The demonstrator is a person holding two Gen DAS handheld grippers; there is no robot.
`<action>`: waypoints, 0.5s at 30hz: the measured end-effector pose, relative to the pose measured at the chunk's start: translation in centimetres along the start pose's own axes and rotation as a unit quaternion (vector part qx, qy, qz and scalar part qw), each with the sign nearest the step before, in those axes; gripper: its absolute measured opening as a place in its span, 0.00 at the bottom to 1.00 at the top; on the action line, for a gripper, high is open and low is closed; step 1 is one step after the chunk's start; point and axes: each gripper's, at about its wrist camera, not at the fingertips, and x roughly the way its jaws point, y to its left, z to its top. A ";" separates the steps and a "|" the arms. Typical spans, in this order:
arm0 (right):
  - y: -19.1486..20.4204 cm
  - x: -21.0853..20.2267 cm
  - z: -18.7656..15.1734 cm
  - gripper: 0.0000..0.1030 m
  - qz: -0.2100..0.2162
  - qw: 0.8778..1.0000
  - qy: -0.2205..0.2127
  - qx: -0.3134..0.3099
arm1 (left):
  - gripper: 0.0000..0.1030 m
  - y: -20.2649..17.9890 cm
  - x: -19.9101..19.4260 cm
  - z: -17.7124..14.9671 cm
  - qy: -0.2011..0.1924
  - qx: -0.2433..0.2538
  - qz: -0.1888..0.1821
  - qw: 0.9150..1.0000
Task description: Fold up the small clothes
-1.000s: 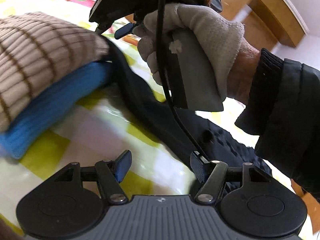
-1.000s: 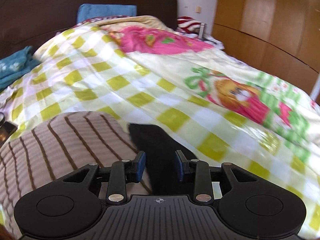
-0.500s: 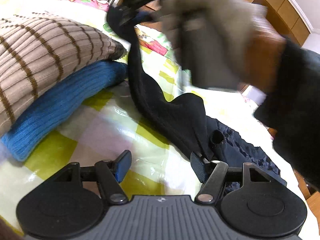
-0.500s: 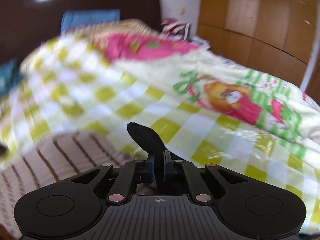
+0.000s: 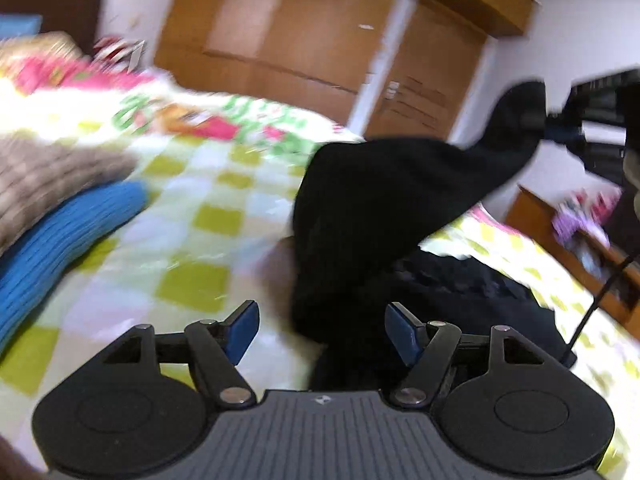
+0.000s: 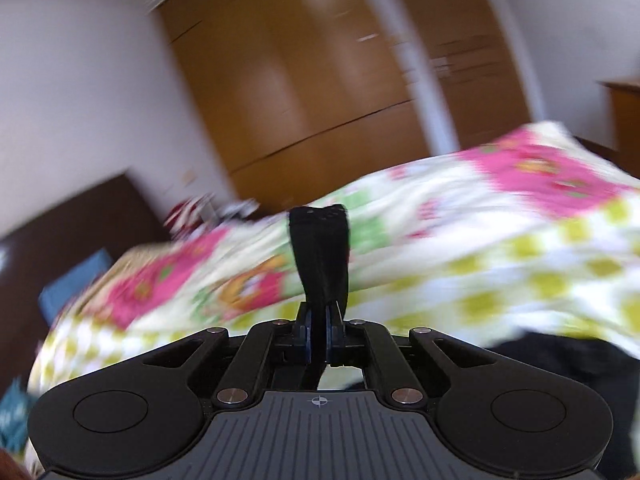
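One large bed (image 5: pixel 192 216) with a yellow-checked cover fills both views, and near its left edge in the left wrist view sits a stack of knits, a brown striped jumper (image 5: pixel 48 172) on top of a blue one (image 5: pixel 60 240). Next in size is the black garment (image 5: pixel 380 208), the piece now being worked: it is soft, light and limp, draping in a long sag with no stiffness of its own, so it will follow whichever edge is lifted. One end is pinched in the right claw (image 6: pixel 319 336), whose jaws are clamped tight on the cloth, a narrow strip standing up beyond them. Its lower bulk hangs down to a darker heap on the bed, possibly more clothing, though blur makes that uncertain. The left claw (image 5: pixel 322 332) is opening wide, the hanging cloth just ahead and between its blue pads (image 5: pixel 242 330), untouched. A free hem or corner low on the drape looks the sensible hold.
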 end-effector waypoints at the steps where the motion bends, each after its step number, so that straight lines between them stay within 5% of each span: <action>1: -2.5 -0.7 -0.1 0.05 -0.014 1.000 -0.005 0.021 | 0.81 -1.4 0.5 0.0 0.004 0.028 -0.001 1.000; 4: -12.0 -1.2 -2.6 0.05 -0.075 0.991 0.007 0.112 | 0.81 -5.0 1.9 -0.3 0.034 0.104 -0.012 0.994; 9: -18.9 0.0 -7.2 0.05 -0.116 0.975 0.050 0.182 | 0.81 -8.6 4.5 -1.2 0.080 0.199 -0.018 0.976; 15: -21.2 0.0 -9.7 0.13 -0.100 0.967 0.060 0.226 | 0.81 -9.6 6.0 0.1 0.095 0.225 -0.018 0.969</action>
